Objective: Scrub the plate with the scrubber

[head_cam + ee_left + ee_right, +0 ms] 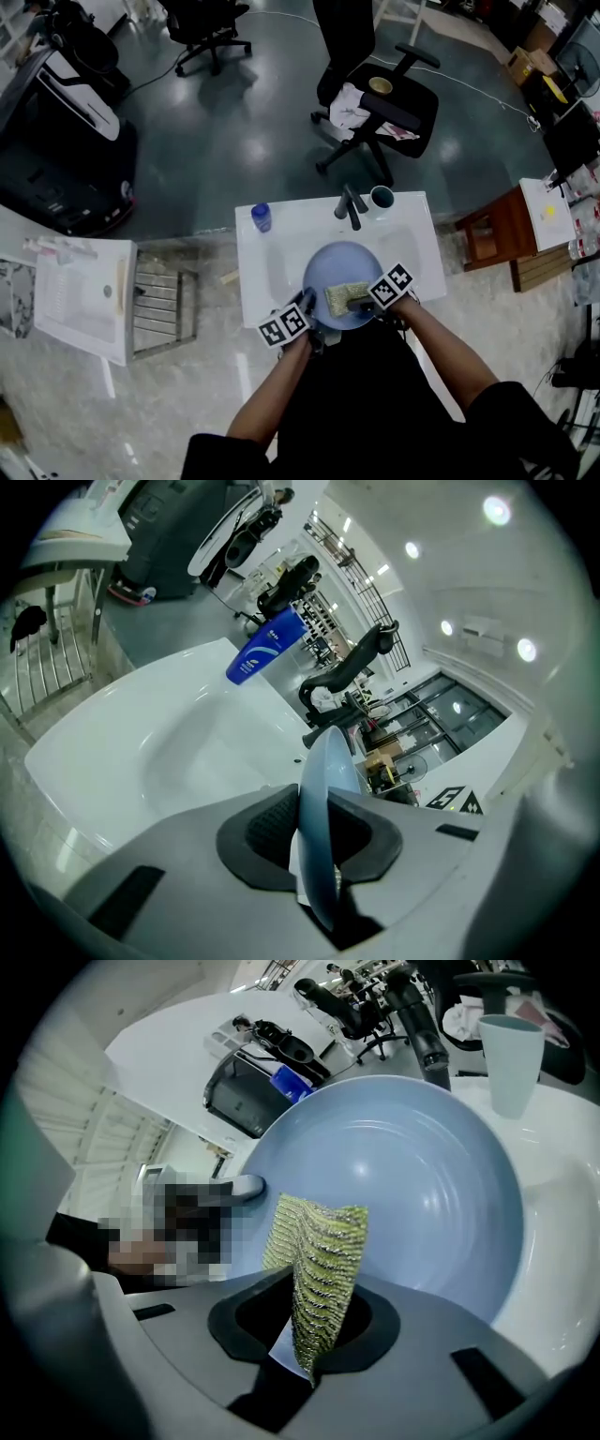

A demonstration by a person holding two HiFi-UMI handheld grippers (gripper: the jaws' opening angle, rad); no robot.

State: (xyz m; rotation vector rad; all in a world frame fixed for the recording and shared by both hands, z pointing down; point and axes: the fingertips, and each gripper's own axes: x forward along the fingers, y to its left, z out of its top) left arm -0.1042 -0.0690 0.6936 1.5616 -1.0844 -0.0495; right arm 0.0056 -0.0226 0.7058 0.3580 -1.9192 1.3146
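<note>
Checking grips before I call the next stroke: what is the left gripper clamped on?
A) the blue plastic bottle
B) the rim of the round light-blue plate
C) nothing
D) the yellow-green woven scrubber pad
B: in the left gripper view, the left gripper pinches the round light-blue plate edge-on by its rim, while the yellow-green woven scrubber pad sits in the right gripper.

A black office chair (345, 42) stands on a glossy dark floor (253, 141), a brown wooden table (492, 230) nearby.
</note>
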